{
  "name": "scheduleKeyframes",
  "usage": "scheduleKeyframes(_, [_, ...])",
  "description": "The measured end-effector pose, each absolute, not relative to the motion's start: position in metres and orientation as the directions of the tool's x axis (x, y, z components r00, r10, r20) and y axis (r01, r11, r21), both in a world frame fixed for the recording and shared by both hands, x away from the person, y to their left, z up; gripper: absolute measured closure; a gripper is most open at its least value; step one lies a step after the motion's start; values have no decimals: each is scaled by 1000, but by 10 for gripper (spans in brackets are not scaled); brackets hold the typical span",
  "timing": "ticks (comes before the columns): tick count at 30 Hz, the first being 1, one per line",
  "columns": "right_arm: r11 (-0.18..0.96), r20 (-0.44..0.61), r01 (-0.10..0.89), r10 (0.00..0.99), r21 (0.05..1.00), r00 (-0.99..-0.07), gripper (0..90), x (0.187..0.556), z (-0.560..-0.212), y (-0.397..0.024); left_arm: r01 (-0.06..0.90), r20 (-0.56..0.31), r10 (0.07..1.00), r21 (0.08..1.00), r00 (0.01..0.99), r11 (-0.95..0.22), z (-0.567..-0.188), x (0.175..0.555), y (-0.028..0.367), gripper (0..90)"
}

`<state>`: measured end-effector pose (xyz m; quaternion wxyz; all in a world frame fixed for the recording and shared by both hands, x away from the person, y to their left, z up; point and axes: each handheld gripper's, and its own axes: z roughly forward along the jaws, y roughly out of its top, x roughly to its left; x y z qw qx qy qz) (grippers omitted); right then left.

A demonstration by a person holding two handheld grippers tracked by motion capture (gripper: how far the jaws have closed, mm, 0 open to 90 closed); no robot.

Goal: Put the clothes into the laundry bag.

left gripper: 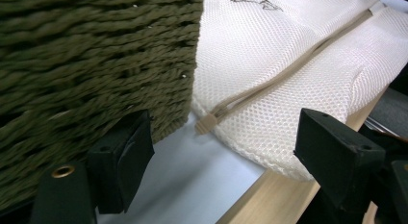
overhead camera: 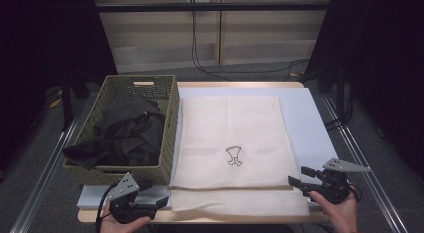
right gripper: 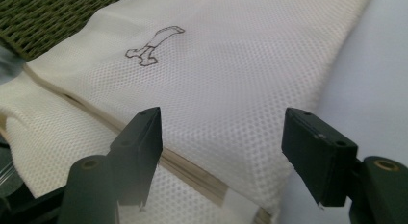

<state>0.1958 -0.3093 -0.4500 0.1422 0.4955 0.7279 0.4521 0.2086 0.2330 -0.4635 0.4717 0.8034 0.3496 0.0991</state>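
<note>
A white mesh laundry bag lies flat on the table, with a small dark outline figure on its top. A beige zipper runs along its near part, and the zipper pull rests at the near left corner. My left gripper sits at the front left, jaws open, pointing at that corner; nothing is between its jaws. My right gripper is open at the bag's near right corner, and the bag's edge lies just ahead of its jaws, untouched.
A green woven basket holding dark clothes stands at the left, tight against the bag. The white table top shows bare to the bag's right. Cables trail on the floor behind the table.
</note>
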Motion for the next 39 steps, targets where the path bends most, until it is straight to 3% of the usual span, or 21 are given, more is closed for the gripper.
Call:
scheduleKeyframes(13, [251,179,526,752,813,-635,308,219,-449,-252,463,-159,677,836,718,-295,-460,207,237,191])
scheduleKeyframes(16, [268,204,543,725,796,-658,318,226,-451,-240,460,-152,676,834,721,-304,-460,207,236,191])
scheduleKeyframes(24, [356,233,557,647,750,-726,379,244,-450,-207,454,-151,671,838,726,-303,-460,207,236,201])
scheduleKeyframes(26, [386,238,551,616,740,-751,443,249,-449,-201,457,-152,671,836,726,-305,-460,207,236,201])
scheduleKeyframes(28, [405,246,545,589,734,-769,450,254,-448,-195,455,-155,667,838,729,-302,-460,207,237,201])
scheduleKeyframes(39, [519,194,500,534,694,-823,425,266,-463,-159,449,-147,663,837,734,-312,-459,205,235,201])
